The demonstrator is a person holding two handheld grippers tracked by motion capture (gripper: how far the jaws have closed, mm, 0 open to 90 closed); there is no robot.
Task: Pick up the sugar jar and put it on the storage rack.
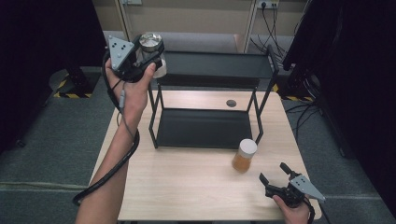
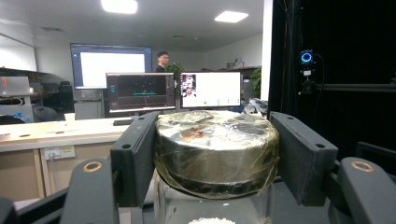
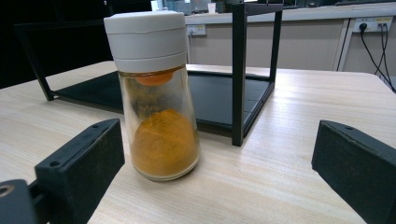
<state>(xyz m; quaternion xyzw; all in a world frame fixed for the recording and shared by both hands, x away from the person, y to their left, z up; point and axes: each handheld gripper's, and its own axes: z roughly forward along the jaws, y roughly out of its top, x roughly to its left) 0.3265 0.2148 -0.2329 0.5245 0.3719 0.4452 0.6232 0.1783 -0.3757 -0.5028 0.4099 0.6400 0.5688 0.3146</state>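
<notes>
Jar (image 1: 151, 46), glass body with a metal lid (image 2: 215, 144), hangs in the left gripper (image 1: 148, 52), clamped at the lid, held up at the left end of the rack's (image 1: 215, 65) top shelf and not yet set down. In the left gripper view both jaws press flat on the lid's sides; the lid is wrapped in a shiny, wrinkled film (tape, probably), which I judge gives the pads some bite on otherwise slick metal. Glass below the lid looks clear, with a small heap of white grains (image 2: 211, 220) at the bottom; mostly empty as far as I can see, so likely light, but rigid and breakable. Holding by the lid alone means the body's weight hangs from the lid's seat; a loose lid would be the weak point. Set down gently, upright.

Second jar (image 1: 244, 156) stands upright on the tabletop (image 1: 187, 186), just in front of the rack's right front leg. White plastic cap (image 3: 145, 39), clear waisted glass body, orange-yellow powder (image 3: 163, 142) filling roughly the lower third. Judged light to moderate, smooth, fragile. The narrowed waist or the cap is the sensible place to grip.

Right gripper (image 1: 275, 173) rests near the tabletop's front right edge, jaws spread wide, holding nothing; the orange jar sits ahead of them, closer to one jaw, untouched.

Rack's lower shelf (image 1: 201, 128) carries nothing.
</notes>
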